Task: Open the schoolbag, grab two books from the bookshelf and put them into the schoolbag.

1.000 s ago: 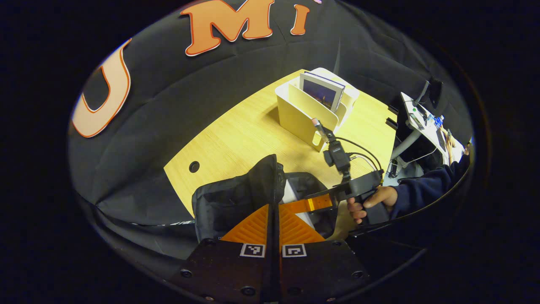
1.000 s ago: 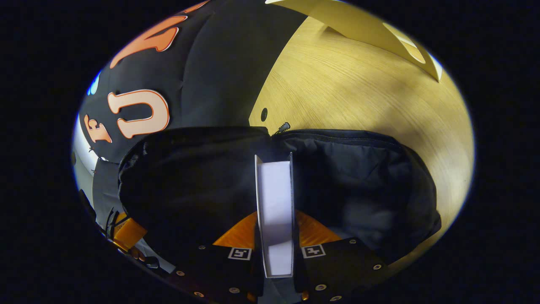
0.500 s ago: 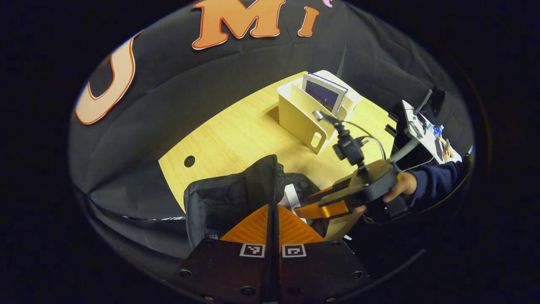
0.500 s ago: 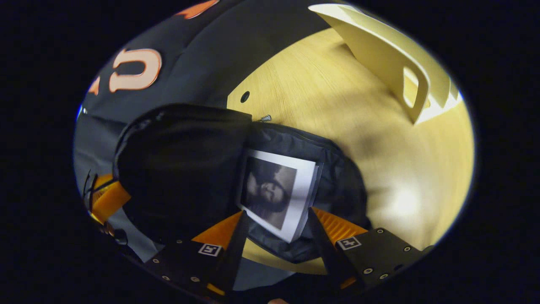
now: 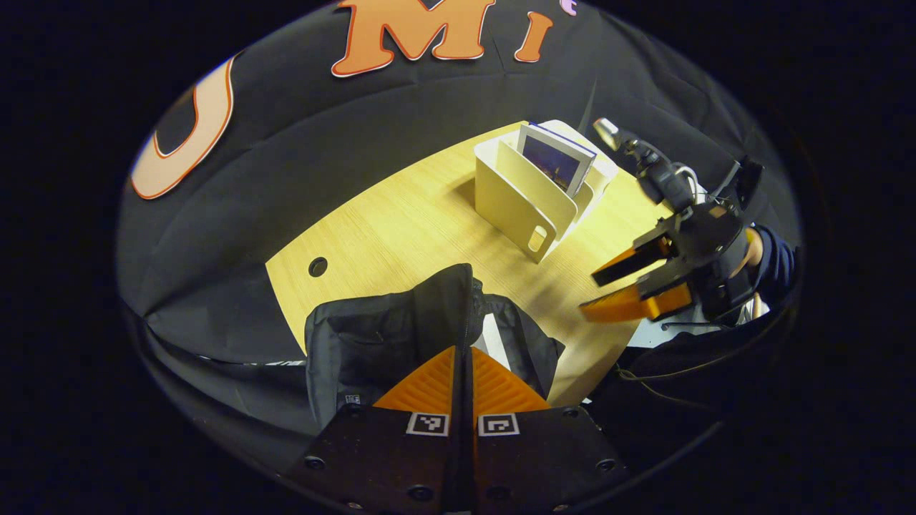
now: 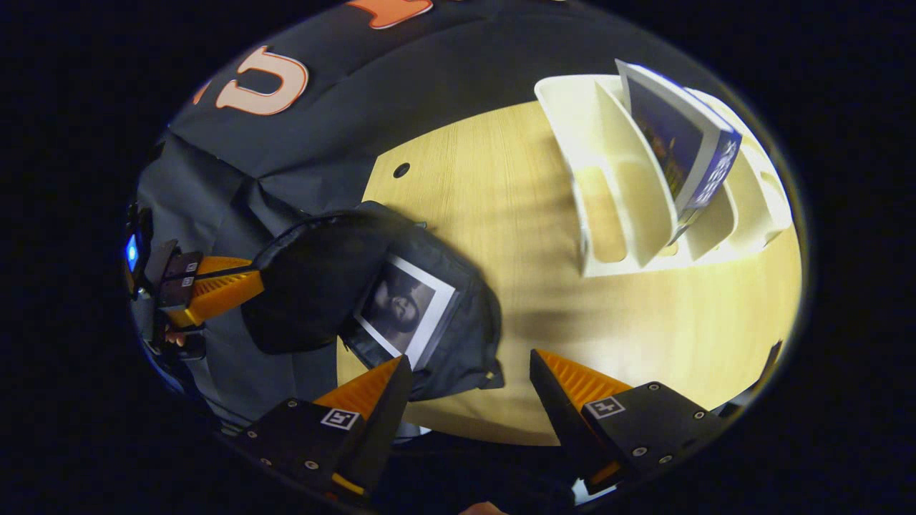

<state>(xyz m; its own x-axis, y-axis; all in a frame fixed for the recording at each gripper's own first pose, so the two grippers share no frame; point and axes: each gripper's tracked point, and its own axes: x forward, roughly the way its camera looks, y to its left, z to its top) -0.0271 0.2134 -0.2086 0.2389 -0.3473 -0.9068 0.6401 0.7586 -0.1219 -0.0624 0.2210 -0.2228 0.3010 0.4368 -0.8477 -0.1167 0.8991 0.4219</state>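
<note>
The black schoolbag (image 5: 372, 336) lies open on the wooden table (image 5: 401, 229). My left gripper (image 5: 463, 348) is shut on its raised flap. Inside the bag lies a white-bordered book (image 6: 404, 307), its pale edge (image 5: 494, 336) showing beside the flap. My right gripper (image 6: 469, 365) is open and holds nothing, above the table's near edge, to the right of the bag (image 6: 315, 286). It hangs in the air (image 5: 590, 293) near the cream bookshelf (image 5: 526, 197). A blue-covered book (image 6: 680, 143) leans in the bookshelf (image 6: 608, 179). The left gripper (image 6: 254, 280) pinches the flap's edge.
A round cable hole (image 5: 317, 267) sits in the table near the far left corner. The black cloth wall closes off the back and left. A person's dark sleeve (image 5: 776, 257) reaches in from the right behind the right gripper.
My right gripper opened, let go of the book in the bag, and drew back up and right toward the bookshelf. The left gripper kept hold of the flap.
</note>
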